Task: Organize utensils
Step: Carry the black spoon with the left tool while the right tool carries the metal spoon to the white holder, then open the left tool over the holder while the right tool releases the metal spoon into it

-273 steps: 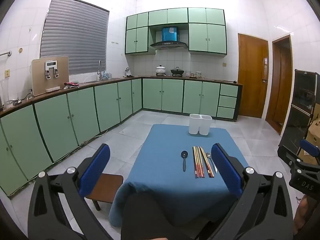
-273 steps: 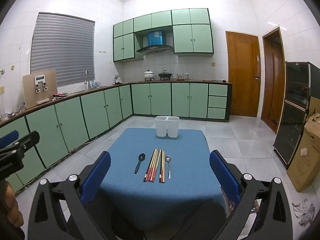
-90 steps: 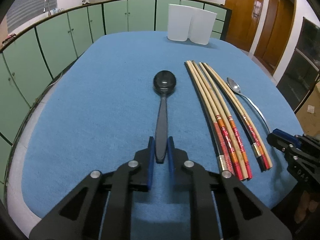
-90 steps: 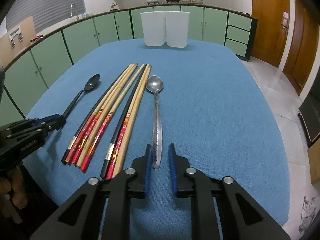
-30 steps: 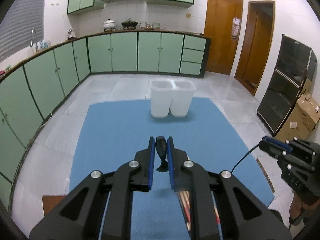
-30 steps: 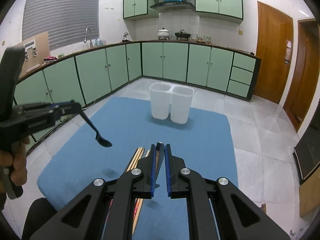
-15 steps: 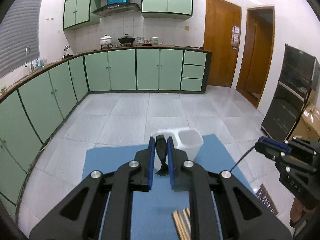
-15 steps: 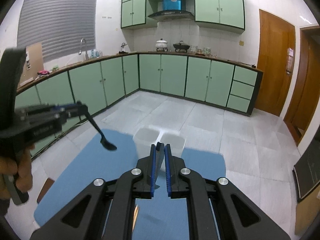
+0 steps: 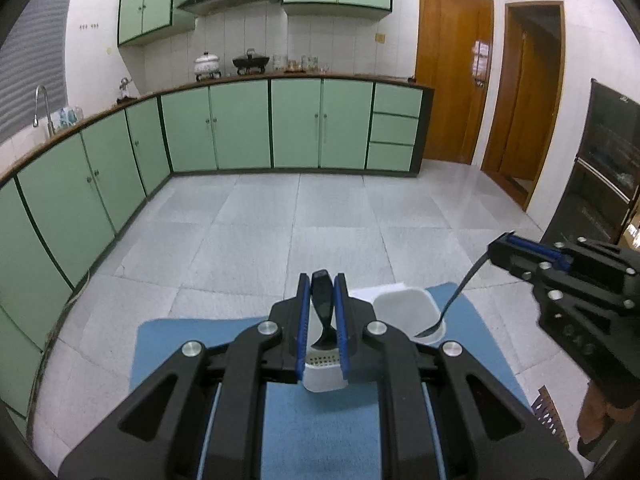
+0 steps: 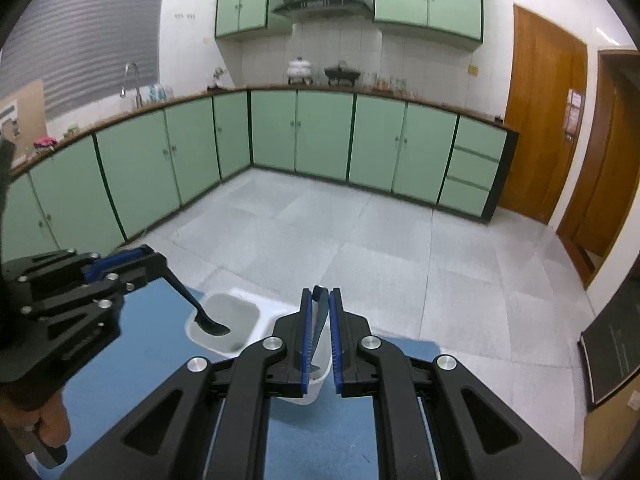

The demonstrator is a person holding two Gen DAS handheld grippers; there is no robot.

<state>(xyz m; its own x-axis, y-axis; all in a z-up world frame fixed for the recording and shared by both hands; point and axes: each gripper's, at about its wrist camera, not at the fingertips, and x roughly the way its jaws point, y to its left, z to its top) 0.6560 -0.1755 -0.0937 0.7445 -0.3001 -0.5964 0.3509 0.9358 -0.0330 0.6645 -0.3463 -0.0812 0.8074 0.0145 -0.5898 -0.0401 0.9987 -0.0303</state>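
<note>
- The white holder (image 9: 404, 305), a pair of joined cups, stands on the blue surface (image 9: 320, 424) just beyond and below both sets of jaws. Its left cup shows a perforated floor between the left jaws; nothing rests on that floor. In the right wrist view the left cup looks empty apart from the spoon bowl hanging over it.
- The left gripper (image 9: 322, 322) has its jaws clenched on the handle of the black spoon (image 9: 322, 308). The spoon's long axis runs steeply downward from the jaws, bowl lowest, over the left cup's mouth.
- The right gripper (image 10: 320, 330) has its jaws clenched on the metal spoon (image 9: 456, 300). Seen from the left wrist, its thin handle slants down from the jaws, with the bowl at the rim of the right cup.
- Most of the holder is covered by the jaws in both views; the right wrist view is blurred there, so how deep either bowl sits I cannot tell.
- A hand (image 10: 50, 424) is cut off at the frame edge.
</note>
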